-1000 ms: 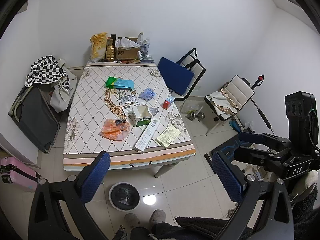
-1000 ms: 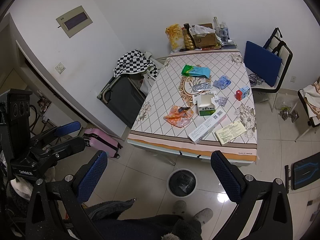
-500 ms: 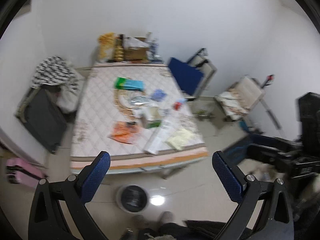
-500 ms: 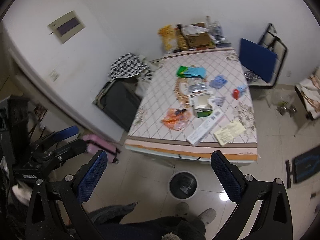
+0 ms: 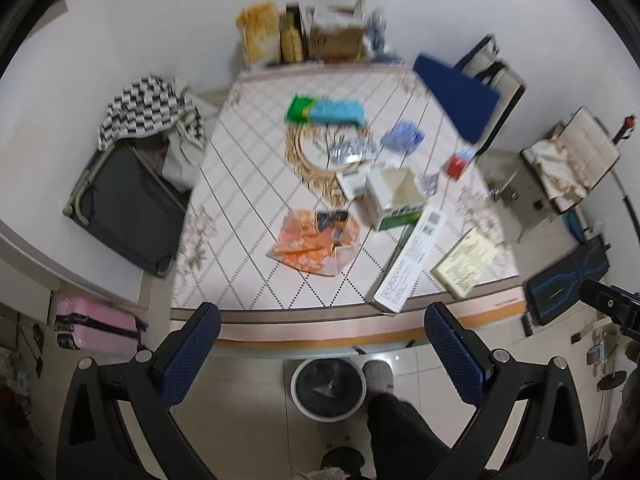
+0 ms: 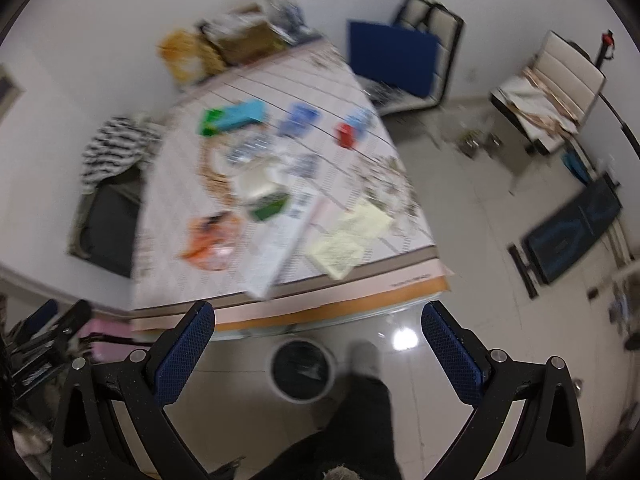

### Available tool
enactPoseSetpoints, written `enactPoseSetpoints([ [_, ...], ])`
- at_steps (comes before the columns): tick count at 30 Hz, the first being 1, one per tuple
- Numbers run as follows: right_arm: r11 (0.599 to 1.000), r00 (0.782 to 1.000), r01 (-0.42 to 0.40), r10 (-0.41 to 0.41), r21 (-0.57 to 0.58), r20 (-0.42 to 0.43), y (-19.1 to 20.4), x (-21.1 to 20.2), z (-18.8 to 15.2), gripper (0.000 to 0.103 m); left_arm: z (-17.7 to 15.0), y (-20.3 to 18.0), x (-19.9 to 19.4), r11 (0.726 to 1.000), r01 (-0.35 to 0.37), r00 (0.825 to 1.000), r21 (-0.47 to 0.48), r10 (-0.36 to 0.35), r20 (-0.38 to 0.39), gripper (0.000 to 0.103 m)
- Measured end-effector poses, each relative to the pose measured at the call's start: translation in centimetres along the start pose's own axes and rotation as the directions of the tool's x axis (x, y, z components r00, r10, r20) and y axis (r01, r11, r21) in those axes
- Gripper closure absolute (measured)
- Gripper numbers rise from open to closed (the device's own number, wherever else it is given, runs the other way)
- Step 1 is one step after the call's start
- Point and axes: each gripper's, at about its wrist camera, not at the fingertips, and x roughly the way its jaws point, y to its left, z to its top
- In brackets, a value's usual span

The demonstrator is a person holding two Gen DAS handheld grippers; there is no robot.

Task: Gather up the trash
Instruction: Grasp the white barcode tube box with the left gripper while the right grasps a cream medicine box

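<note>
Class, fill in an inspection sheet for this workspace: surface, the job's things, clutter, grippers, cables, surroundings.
Surface: table with diamond-patterned cloth.
Job's things: orange wrapper, open white box, long flat carton, yellow leaflet, green-blue packet; bin on the floor in front of the table.
Clutter: bags and cardboard box at the far edge.
Grippers: left gripper and right gripper open, empty.
Cables: nothing seen.
Surroundings: pink suitcase, chairs, tiled floor.
</note>
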Motion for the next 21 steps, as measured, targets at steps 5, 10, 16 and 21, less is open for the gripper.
enactPoseSetpoints([
  [5, 0.996, 0.987, 0.082, -0.074, 0.048, -0.144, -4.4, 11.1, 4.0, 0.000, 1.8, -3.0, 8.4, 1.000, -0.019, 0.986, 0.014, 0.021, -0.164, 0.000],
  [10, 0.981, 0.955, 0.102, -0.050, 0.166, -0.292, -8.4, 20.5, 5.6, 0.000, 3.7, -9.1, 17.0, 0.989, 0.041, 0.956, 0.139, 0.002, -0.294, 0.001],
  [16, 0.953, 0.926, 0.146, -0.038, 0.264, -0.375, -12.0, 25.9, 6.1, 0.000, 4.6, -14.5, 23.8, 0.950, 0.118, 0.918, 0.291, 0.008, -0.397, 0.028],
  [21, 0.931, 0.919, 0.139, 0.005, 0.337, -0.393, -13.2, 27.1, 6.3, 0.000, 4.1, -13.5, 24.0, 0.960, 0.117, 0.907, 0.256, 0.001, -0.421, 0.053],
])
